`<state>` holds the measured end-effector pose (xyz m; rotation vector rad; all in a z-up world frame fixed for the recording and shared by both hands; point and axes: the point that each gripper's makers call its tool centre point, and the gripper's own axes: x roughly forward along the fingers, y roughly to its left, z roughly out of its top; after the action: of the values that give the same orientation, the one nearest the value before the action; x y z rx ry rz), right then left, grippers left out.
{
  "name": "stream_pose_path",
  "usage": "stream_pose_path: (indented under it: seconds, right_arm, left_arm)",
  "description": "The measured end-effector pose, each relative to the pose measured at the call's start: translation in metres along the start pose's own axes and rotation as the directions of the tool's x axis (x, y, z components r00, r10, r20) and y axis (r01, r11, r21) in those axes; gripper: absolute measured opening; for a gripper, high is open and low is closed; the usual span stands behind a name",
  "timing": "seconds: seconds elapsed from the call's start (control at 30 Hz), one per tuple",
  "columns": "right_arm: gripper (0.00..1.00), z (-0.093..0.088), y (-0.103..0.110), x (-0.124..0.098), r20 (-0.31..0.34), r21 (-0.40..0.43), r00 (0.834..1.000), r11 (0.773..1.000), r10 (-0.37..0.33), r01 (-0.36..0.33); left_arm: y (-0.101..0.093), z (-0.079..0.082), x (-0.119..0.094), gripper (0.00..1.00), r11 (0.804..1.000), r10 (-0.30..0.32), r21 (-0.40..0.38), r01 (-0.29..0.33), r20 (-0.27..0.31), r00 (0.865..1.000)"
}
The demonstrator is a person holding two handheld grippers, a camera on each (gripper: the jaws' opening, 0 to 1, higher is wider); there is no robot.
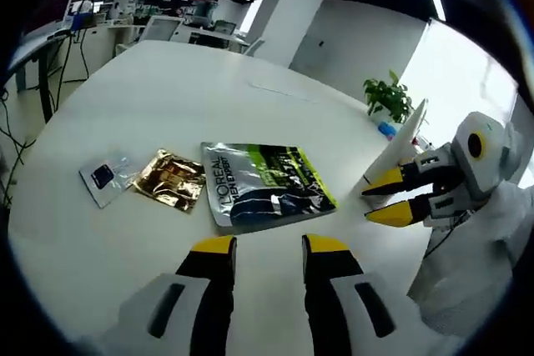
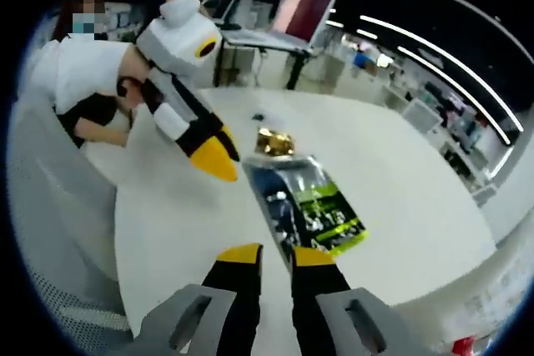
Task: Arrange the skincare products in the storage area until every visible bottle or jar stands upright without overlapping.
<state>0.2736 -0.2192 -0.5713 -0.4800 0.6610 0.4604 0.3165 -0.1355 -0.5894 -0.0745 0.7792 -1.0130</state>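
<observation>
white table [image 1: 167,97]; potted plant [image 1: 389,97] at far edge; laptop [image 2: 305,14] beyond

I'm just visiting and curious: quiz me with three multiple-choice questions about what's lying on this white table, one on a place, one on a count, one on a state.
1. Where does the gold packet lie?
A. between the small clear packet and the big L'Oreal pouch
B. on top of the pouch
C. beside the plant

2. How many flat packets lie on the table?
A. one
B. three
C. five

3. How are the left hand-held gripper jaws?
A. shut on the pouch
C. shut on the gold packet
B. open, holding nothing

Answers:
1 A, it lies in the row between the two.
2 B, clear, gold and large printed ones.
3 B, bare table shows between the yellow tips.
</observation>
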Motion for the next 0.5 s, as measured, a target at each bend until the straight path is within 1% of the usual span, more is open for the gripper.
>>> stream_pose_path:
  seconds: [0.03,0.17,0.37,0.47,0.5]
  right_arm:
    - [0.00,-0.001,-0.002,0.003,-0.002,-0.005,1.000,1.000,-0.005,0.005]
    - [0.00,-0.006,-0.010,0.015,-0.017,-0.022,0.999,0.999,-0.034,0.034]
    - [0.00,-0.022,-0.020,0.031,-0.073,-0.048,0.994,0.996,-0.080,0.077]
    - [0.00,-0.026,-0.021,0.034,-0.081,-0.039,0.993,0.996,-0.087,0.084]
    - [0.00,-0.029,-0.023,0.036,-0.086,-0.042,0.992,0.995,-0.097,0.094]
  left_arm:
    - [0.001,0.000,0.001,0.25,1.000,-0.001,-0.004,0.001,0.002,1.000]
    - [0.004,-0.001,0.005,0.25,1.000,-0.002,-0.020,0.002,0.002,1.000]
    - [0.007,-0.001,0.009,0.26,0.999,-0.005,-0.040,0.006,0.010,1.000]
    - [0.021,-0.002,0.015,0.26,0.999,-0.001,-0.048,0.001,0.002,1.000]
    - [0.023,-0.002,0.016,0.26,0.999,0.000,-0.048,0.000,0.002,1.000]
